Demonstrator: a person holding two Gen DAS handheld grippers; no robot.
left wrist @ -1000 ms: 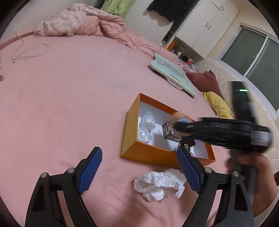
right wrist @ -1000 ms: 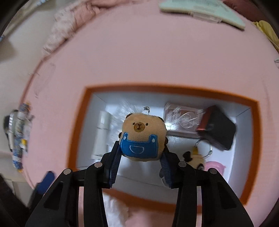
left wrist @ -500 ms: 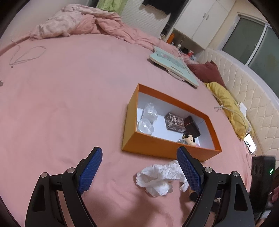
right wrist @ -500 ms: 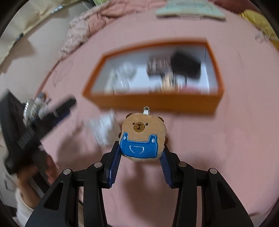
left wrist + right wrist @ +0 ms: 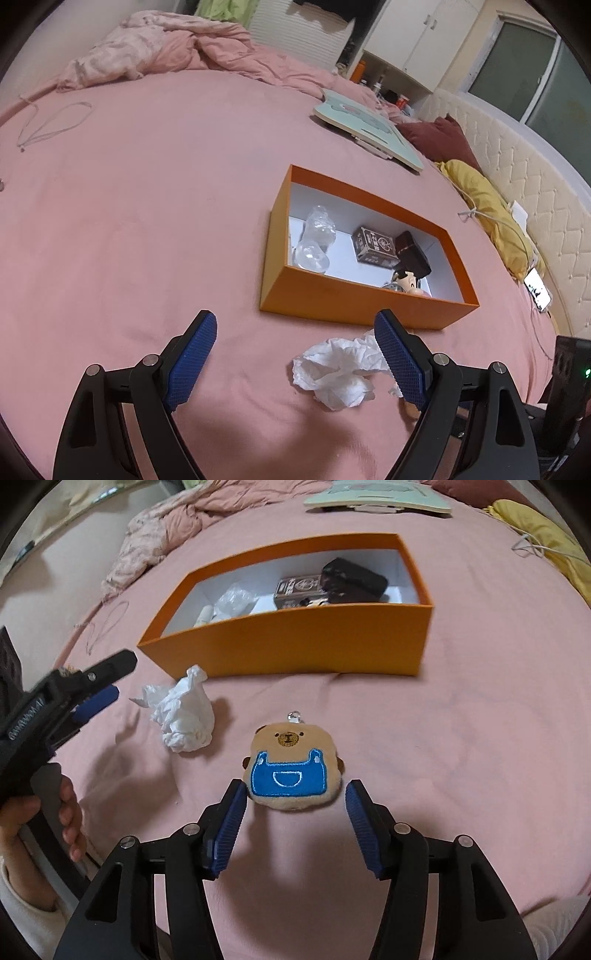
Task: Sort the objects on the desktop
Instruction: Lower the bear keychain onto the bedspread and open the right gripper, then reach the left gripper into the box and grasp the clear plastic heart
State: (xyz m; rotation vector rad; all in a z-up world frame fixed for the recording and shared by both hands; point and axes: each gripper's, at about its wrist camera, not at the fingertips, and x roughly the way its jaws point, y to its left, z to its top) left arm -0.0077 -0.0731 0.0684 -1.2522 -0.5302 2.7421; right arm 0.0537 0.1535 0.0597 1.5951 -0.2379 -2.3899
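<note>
A plush bear in blue overalls (image 5: pixel 293 770) lies flat on the pink bedsheet in front of the orange box (image 5: pixel 295 646). My right gripper (image 5: pixel 295 797) is just behind it, its jaws opening, and the blue pads stand clear of the bear on both sides. A crumpled white tissue (image 5: pixel 183 716) (image 5: pixel 340 369) lies left of the bear. My left gripper (image 5: pixel 295 328) hovers open over the sheet with the tissue just ahead of its right finger. The orange box (image 5: pixel 332 295) holds a clear plastic bottle (image 5: pixel 316 240), a card pack (image 5: pixel 373 245), a dark case (image 5: pixel 413 254) and a small figure (image 5: pixel 408 282).
A pale green board (image 5: pixel 369 129) lies beyond the box. Rumpled pink bedding (image 5: pixel 166 48) sits at the far left, with a thin cord (image 5: pixel 51 122) on the sheet. Yellow (image 5: pixel 484 206) and maroon (image 5: pixel 439 138) pillows line the padded headboard. A hand (image 5: pixel 44 812) holds the left gripper.
My right gripper drew back from over the box to the sheet in front of it, lowered the bear there and spread its jaws off it. The left gripper stayed put and open.
</note>
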